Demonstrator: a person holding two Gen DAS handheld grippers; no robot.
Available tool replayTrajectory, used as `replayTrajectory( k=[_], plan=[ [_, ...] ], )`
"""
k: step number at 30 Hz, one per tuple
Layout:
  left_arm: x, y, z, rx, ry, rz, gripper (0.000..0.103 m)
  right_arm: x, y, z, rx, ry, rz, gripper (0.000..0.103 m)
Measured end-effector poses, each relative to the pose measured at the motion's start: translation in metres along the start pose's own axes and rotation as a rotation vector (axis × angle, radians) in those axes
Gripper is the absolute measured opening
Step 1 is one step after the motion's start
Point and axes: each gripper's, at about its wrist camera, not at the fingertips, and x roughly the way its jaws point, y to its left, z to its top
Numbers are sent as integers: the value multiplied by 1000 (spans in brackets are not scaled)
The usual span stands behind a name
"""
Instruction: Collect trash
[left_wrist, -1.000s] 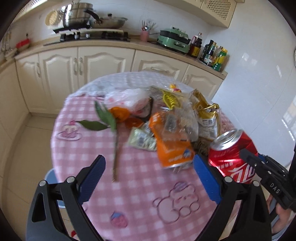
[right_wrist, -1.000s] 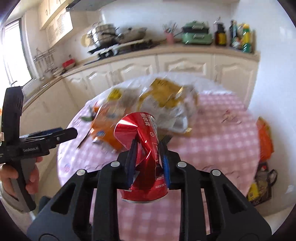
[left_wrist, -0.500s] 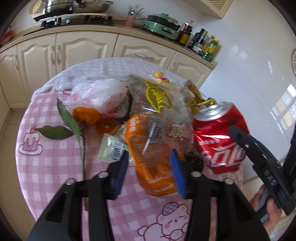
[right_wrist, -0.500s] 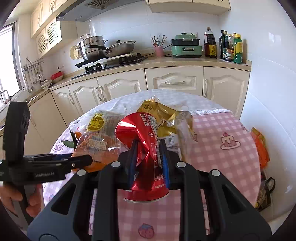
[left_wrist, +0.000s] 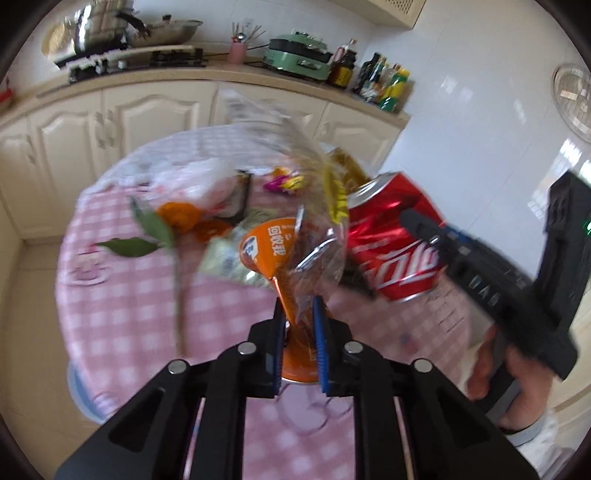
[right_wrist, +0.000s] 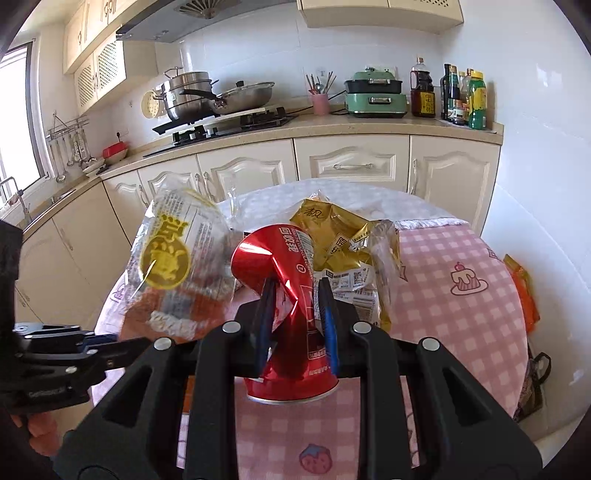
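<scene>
Left claw is closing on the orange-and-clear snack bag, pads pinching its lower end, the bag rearing up ahead of it over the pink-checked table. Right claw grips the dented red cola can, gold wrapper just beyond.

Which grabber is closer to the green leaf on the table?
Left. The left gripper, closing on the orange wrapper, is beside the green leaf; the right gripper holds the red can farther away.
</scene>
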Motion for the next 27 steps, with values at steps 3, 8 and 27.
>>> replayTrajectory(
  k=[3,8,27],
  plan=[
    [-12,-5,-3,36,-1,59,15,-8,2,-5,0,5,0,24],
    [-5,-5,-2,60,15,119,35,-13,2,-18,14,23,-1,24],
    [-42,11,-21,-1,-112,145,15,-43,12,-24,19,-50,-29,24]
  ],
)
